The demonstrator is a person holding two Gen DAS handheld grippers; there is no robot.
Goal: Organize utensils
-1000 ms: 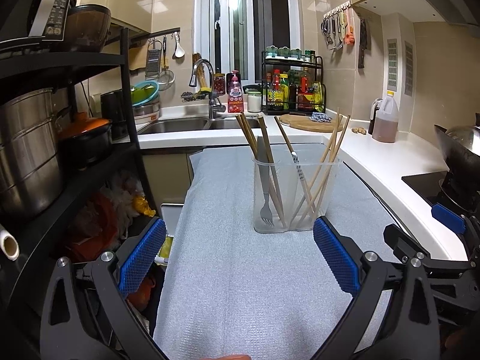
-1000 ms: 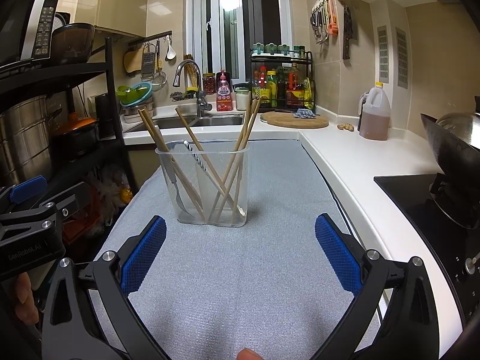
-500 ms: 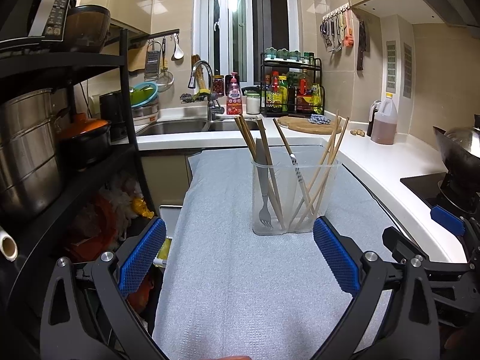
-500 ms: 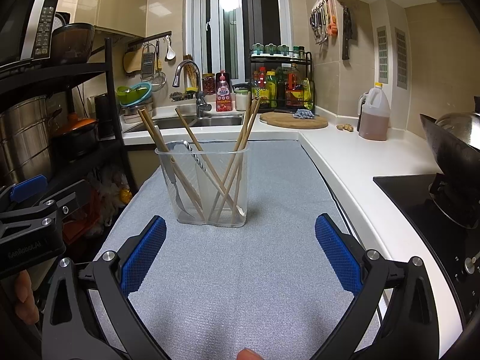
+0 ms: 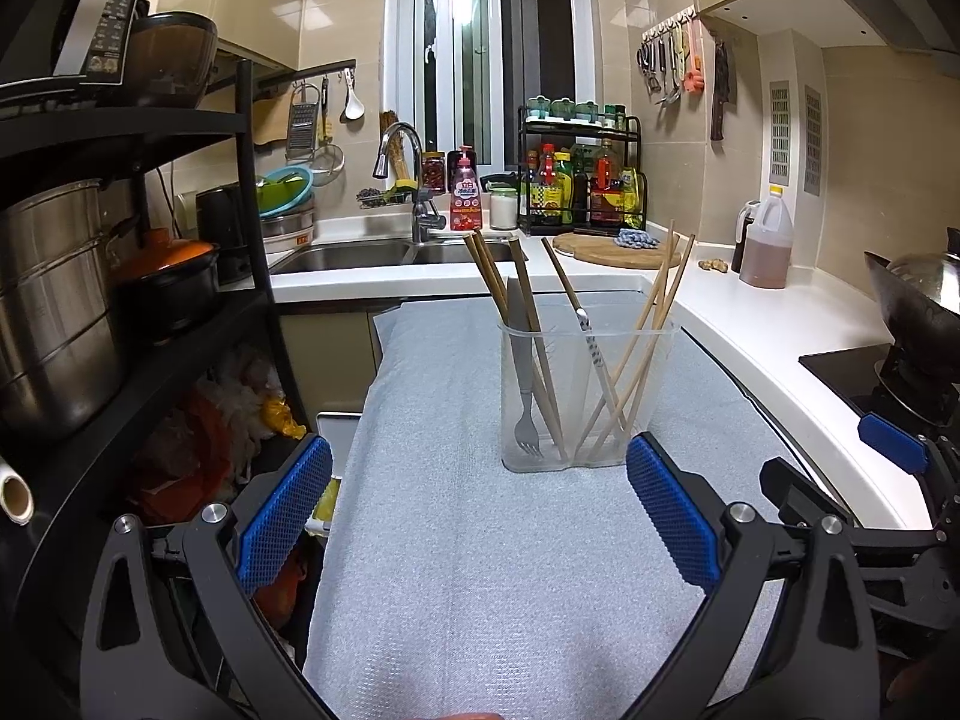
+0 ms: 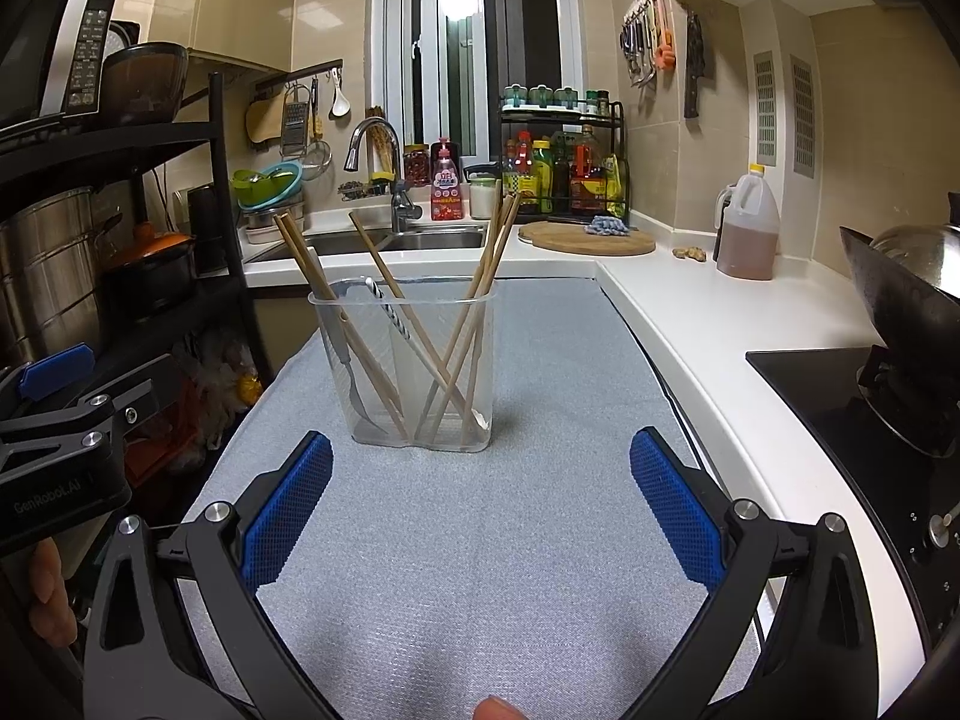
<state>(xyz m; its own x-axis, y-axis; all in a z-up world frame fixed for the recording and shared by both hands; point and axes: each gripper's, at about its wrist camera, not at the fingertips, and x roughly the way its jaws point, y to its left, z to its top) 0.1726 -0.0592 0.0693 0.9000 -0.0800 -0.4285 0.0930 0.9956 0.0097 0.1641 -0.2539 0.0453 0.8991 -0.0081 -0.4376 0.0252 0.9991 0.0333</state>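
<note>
A clear plastic utensil cup [image 5: 642,372] stands upright on the grey mat [image 5: 480,570]. It holds several wooden chopsticks [image 5: 654,312], a metal fork [image 5: 523,384] with tines down, and a patterned-handled utensil [image 5: 591,345]. The cup also shows in the right wrist view [image 6: 480,360], with chopsticks [image 6: 486,276] fanned out of it. My left gripper [image 5: 477,516] is open and empty, just short of the cup. My right gripper [image 6: 480,510] is open and empty, a little nearer than the cup, which sits left of its centre.
A black rack with steel pots [image 5: 54,300] stands at the left. The sink [image 5: 360,255] and faucet are behind. A spice rack [image 5: 579,189], cutting board [image 5: 618,249] and oil jug [image 5: 765,246] line the back counter. A wok on the stove [image 6: 900,312] is at right.
Both views have hardly shifted; the left gripper drifted very slightly. The cup and utensils have not moved and both grippers stay open.
</note>
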